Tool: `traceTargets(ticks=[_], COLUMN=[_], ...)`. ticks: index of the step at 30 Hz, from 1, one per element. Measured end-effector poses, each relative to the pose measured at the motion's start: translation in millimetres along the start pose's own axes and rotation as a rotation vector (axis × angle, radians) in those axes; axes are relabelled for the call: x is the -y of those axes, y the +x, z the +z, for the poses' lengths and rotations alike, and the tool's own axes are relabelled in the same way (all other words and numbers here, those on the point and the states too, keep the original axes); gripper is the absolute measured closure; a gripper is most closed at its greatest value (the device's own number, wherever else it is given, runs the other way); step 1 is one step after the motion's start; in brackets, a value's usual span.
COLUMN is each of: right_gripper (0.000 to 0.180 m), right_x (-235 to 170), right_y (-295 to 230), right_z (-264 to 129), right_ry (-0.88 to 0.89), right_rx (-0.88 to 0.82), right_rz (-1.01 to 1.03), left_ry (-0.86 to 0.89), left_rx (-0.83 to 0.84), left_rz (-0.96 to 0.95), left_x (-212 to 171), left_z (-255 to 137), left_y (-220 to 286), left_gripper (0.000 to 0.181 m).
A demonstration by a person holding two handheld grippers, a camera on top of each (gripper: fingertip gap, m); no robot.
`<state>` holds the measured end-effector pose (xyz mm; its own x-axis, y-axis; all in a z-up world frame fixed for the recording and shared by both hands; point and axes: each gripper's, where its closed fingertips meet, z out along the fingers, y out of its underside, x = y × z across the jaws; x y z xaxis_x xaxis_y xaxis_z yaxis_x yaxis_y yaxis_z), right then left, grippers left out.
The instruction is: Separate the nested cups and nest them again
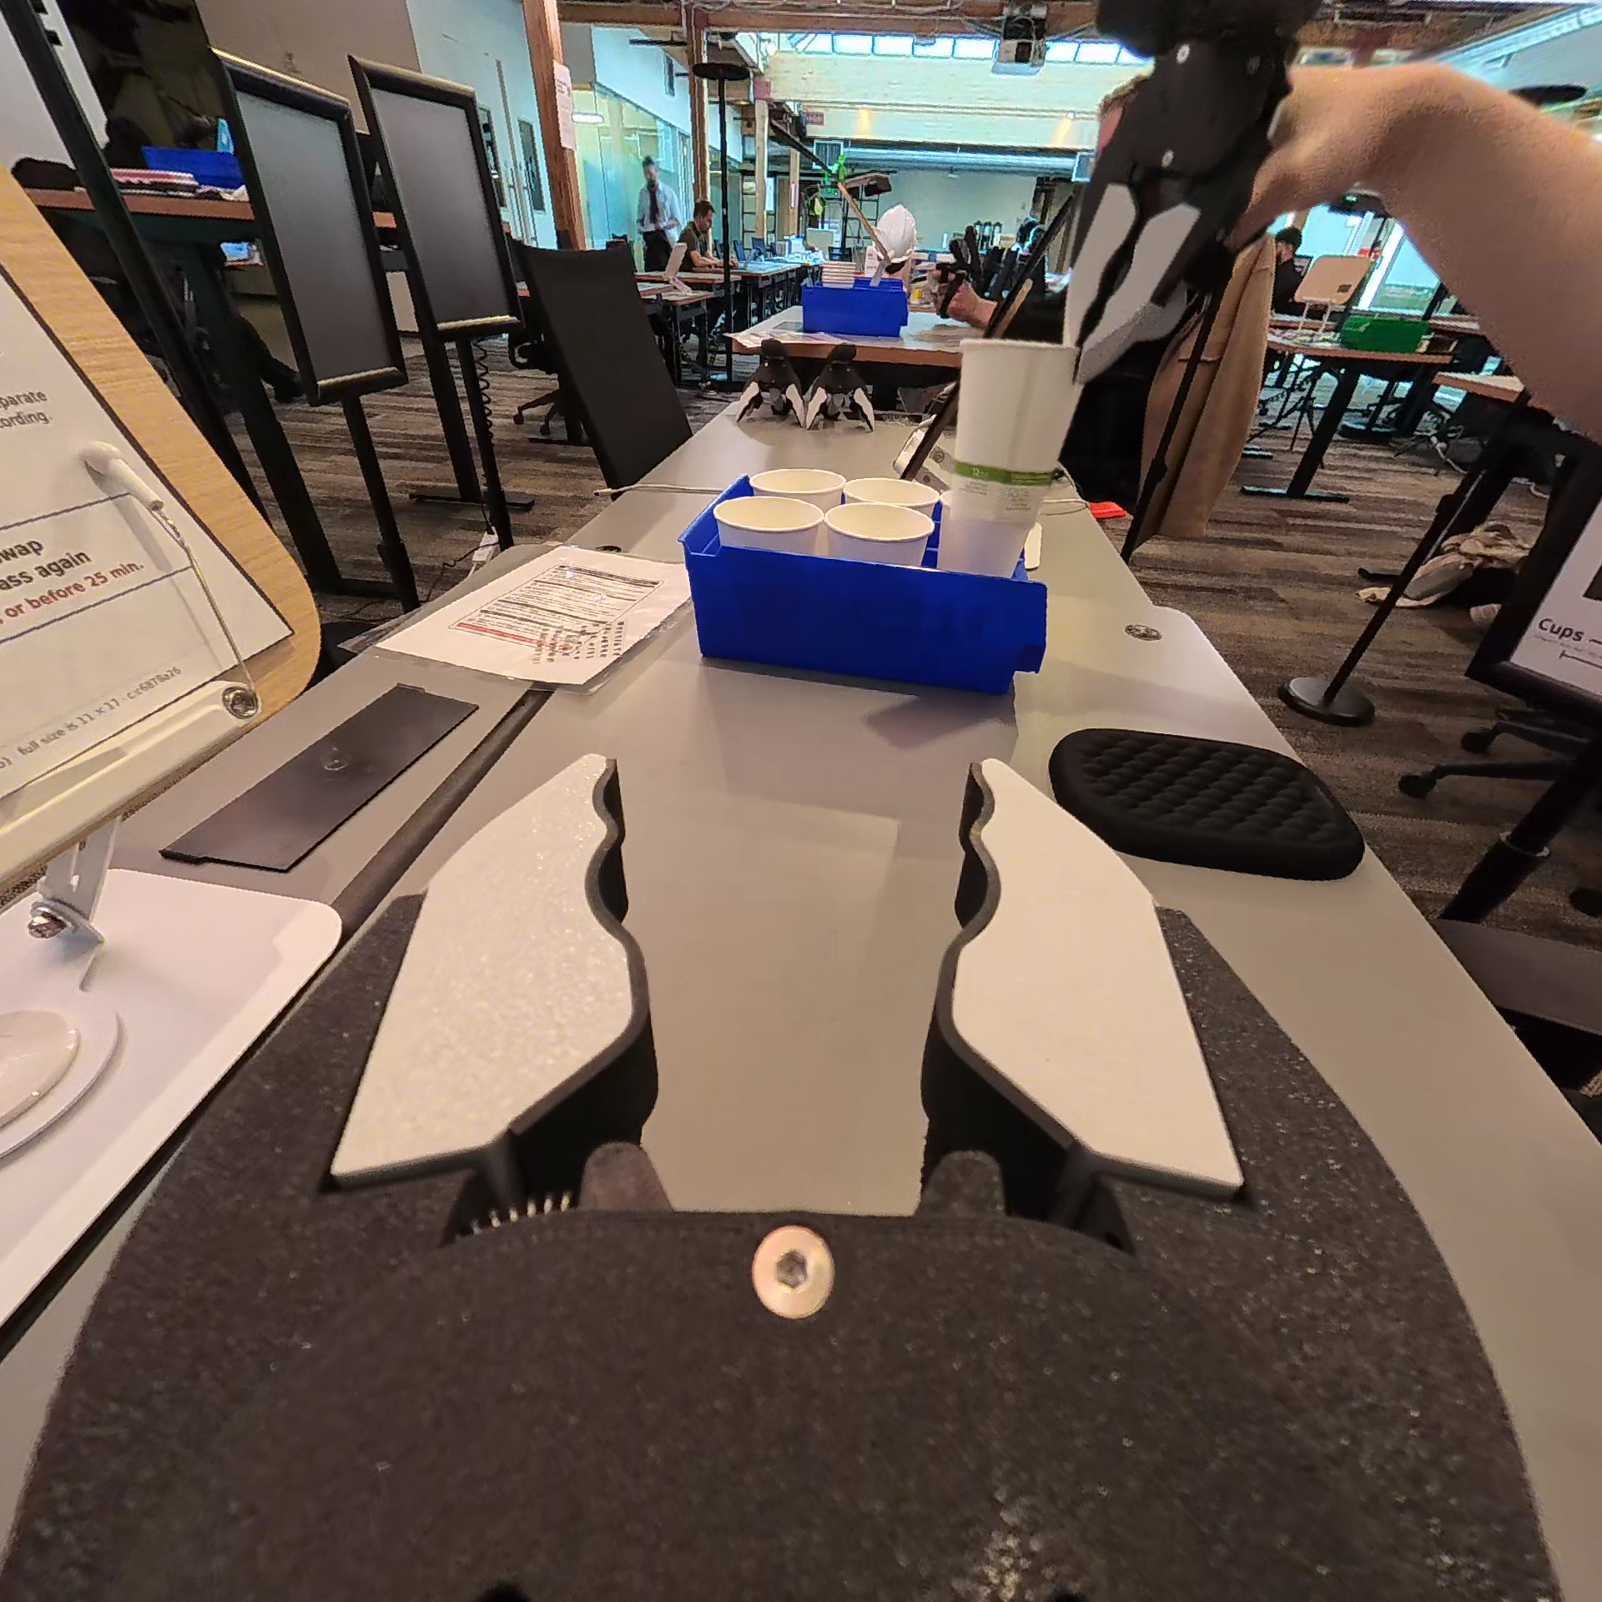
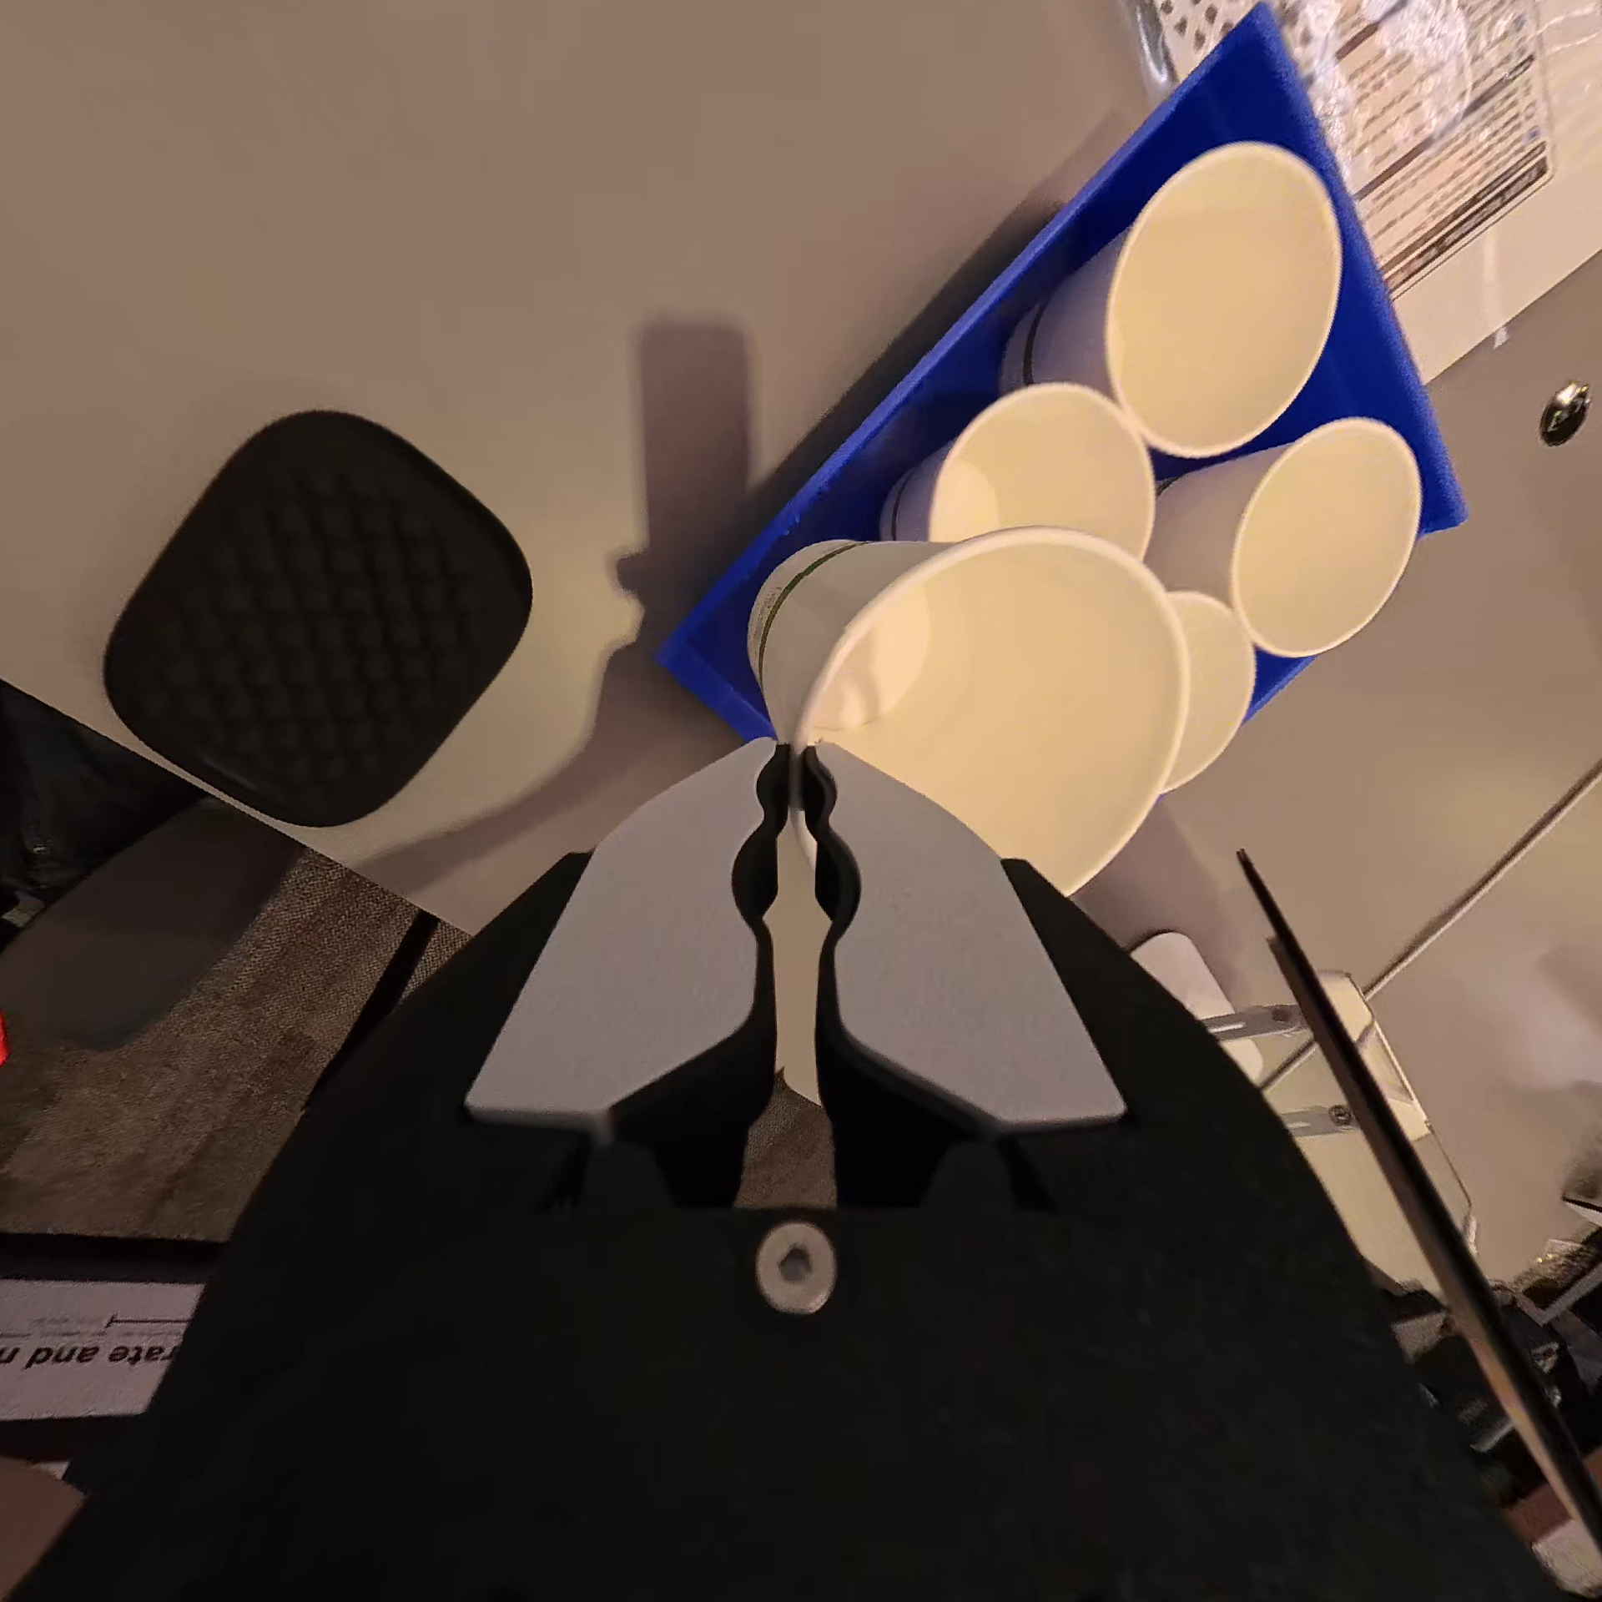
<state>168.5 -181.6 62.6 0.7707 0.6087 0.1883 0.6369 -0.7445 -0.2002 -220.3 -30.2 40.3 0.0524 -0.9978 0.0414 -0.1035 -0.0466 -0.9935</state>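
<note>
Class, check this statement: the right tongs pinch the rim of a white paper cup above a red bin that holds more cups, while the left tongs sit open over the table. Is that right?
One detail is wrong: the bin is blue, not red, as both wrist views show. The rest holds: the right tongs pinch the white cup by its rim above the bin, and the left tongs are open over the grey table.

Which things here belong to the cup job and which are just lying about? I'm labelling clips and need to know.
Job:
held cup, pinched by right gripper
cup beneath it
four cups in blue bin
left gripper, open

Lying about:
black pad
printed sheet
two spare grippers
</note>
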Motion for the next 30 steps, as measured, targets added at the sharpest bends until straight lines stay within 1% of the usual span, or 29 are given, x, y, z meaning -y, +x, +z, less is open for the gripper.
traceTargets(ticks=[7,14,30], right_gripper=[0.177,0.177,0.177], right_x=[-23,-35,-44], right_y=[-7,-8,-13], right_z=[36,70,103], right_ry=[-0.036,-0.068,-0.074], right_rx=[-0.013,-0.027,-0.035], right_rz=[-0.009,-0.007,-0.015], left_ry=[-0.005,0.001,0.009], left_rx=[0.002,0.005,0.004], left_rz=[-0.001,-0.005,-0.006], left_x=[-1,0,1], left_z=[1,-1,-1], left_y=[0,-1,-1], left_gripper=[0.106,0.107,0.107])
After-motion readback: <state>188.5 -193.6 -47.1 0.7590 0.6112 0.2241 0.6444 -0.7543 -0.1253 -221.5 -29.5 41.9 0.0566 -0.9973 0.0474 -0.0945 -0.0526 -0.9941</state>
